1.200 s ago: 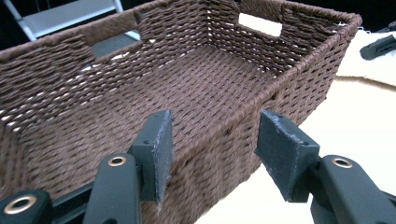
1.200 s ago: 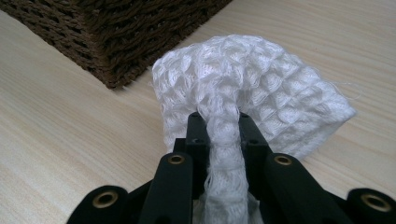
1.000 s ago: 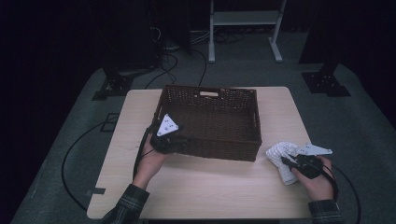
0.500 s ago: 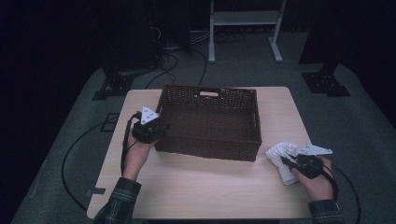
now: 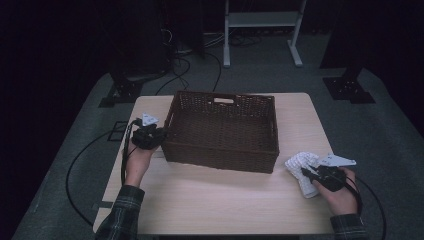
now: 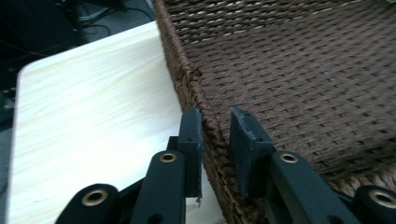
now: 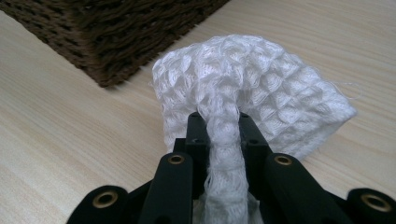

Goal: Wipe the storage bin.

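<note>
The right gripper (image 5: pixel 311 176) sits at the table's (image 5: pixel 210 205) near right corner, its jaws pinched on a fold of the white cloth (image 7: pixel 252 88). The cloth lies bunched on the wood just beside the basket's (image 5: pixel 225 127) near right corner, not touching it as far as the high view shows. It is gripped but not yet lifted.

The left gripper (image 6: pixel 215 140) is at the basket's left wall, near its front corner. Its jaws straddle the woven rim (image 6: pixel 198 93), one outside and one inside, and have just been closing on it. The outer jaw lies against the weave, while a thin gap seems to remain at the inner one, so the hold looks nearly made rather than firm.

Judging by this, the work is at an early stage: the cloth is secured and the basket is about to be steadied. What remains is lifting the cloth, carrying it over the rim, and letting it go inside the empty basket.
</note>
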A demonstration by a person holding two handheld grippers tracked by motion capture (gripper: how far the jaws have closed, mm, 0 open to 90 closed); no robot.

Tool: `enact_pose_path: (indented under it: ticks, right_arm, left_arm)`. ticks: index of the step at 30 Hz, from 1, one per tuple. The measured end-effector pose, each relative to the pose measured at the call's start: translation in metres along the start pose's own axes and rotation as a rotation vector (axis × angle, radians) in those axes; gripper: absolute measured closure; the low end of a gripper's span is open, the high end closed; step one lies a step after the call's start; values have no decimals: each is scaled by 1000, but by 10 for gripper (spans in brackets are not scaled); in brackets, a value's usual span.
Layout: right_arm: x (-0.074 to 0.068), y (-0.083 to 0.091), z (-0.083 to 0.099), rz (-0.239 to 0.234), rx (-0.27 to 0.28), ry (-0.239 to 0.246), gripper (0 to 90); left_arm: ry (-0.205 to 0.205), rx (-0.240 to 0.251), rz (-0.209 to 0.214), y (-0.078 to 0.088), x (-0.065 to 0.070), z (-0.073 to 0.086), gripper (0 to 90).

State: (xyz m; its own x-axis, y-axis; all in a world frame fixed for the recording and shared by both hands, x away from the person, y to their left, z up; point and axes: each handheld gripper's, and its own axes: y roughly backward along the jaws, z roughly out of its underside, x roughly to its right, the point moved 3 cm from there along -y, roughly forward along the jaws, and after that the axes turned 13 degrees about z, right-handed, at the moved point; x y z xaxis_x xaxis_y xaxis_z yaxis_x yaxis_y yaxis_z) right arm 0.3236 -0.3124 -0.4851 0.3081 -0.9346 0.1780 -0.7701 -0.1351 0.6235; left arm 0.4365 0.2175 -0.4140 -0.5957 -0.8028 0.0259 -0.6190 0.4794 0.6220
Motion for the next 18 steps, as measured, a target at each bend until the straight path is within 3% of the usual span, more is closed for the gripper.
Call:
enact_pose_path:
  ticks: [18]
  right_arm:
    - [-2,1,0,-4,0,6,779]
  left_arm:
    - [60,-9,-4,-14,-56,-14,827]
